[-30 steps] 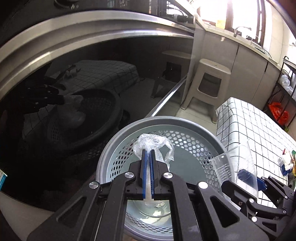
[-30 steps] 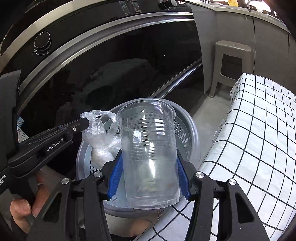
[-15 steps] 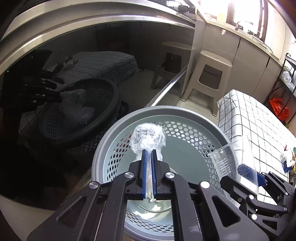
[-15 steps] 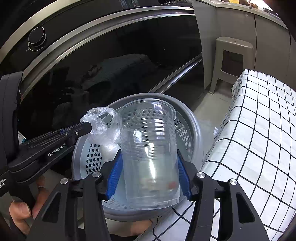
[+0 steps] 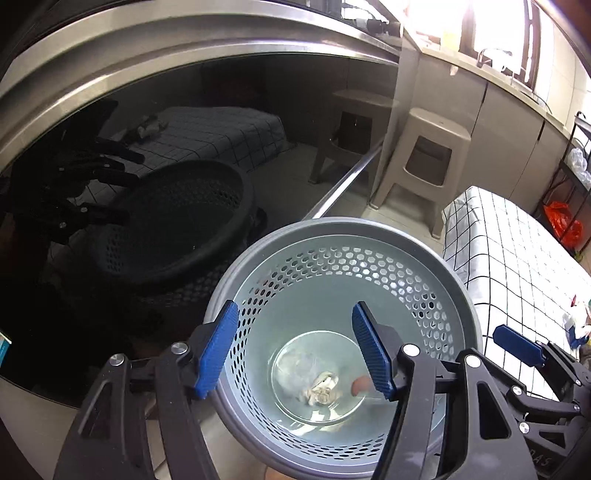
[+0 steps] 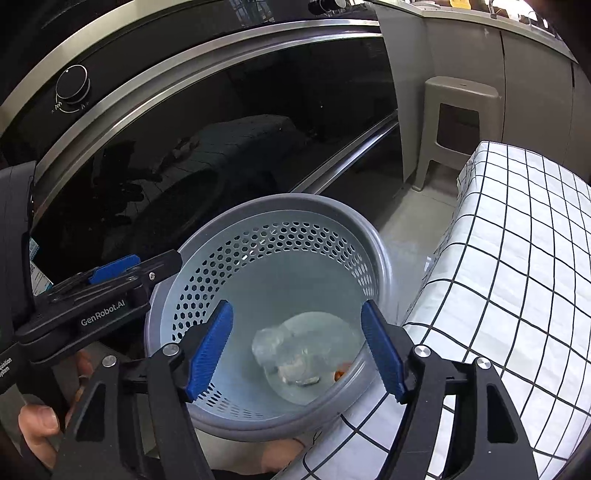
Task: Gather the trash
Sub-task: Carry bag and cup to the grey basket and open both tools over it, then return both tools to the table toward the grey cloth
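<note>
Grey perforated bin holds clear cup and wrapper; left gripper and right gripper jaws are opening, emptied above it.

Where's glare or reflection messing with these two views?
Left wrist: window blown out top right; dark oven door mirrors the basket and tongs. Right wrist: even light, fainter reflections in the oven door. Both: strong fisheye bending; clear cup in the basket hard to outline.

We see a matt grey perforated plastic basket, a clear glossy plastic cup, glossy black oven glass, and checked cloth.
</note>
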Demonstrator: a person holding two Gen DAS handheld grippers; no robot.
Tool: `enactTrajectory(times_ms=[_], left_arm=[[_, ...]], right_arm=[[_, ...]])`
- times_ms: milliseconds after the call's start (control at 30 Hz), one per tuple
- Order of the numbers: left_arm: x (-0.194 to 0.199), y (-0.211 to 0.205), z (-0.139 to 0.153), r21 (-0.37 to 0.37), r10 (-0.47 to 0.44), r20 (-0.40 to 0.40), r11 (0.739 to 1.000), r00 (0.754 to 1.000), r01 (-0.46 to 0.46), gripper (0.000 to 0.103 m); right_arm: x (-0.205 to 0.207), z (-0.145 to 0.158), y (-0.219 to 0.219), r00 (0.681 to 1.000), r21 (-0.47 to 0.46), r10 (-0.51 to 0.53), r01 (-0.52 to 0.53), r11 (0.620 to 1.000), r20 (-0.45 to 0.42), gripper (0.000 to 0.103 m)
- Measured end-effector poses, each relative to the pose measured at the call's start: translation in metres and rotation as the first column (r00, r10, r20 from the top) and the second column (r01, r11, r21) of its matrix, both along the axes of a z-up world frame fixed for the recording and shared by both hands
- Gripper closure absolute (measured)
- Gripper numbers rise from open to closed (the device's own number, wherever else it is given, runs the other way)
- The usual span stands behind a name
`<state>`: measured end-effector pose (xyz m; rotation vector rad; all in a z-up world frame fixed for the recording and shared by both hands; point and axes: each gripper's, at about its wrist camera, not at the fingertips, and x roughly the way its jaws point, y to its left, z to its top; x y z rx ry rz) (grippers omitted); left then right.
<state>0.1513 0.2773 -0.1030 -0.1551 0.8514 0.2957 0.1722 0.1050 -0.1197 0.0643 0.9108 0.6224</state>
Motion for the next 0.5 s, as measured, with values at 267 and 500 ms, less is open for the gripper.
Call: enactTrajectory(times_ms=[267,500], left_arm=[[-0.006,-0.003,0.006,-0.001,0.002,0.012,1.0,1.0,-0.002,0.039],[-0.016,-0.019,0.016,0.021,-0.024,0.047,1.0,0.999,0.023,0.021]], right_arm=[[-0.012,0.005,-0.015,1.0,0.016,-0.014,0.014,1.0,0.013,0.034],[-0.035,0.014,-0.041,0.998,0.018,-0.058,0.057,0.998,0.039,0.034]])
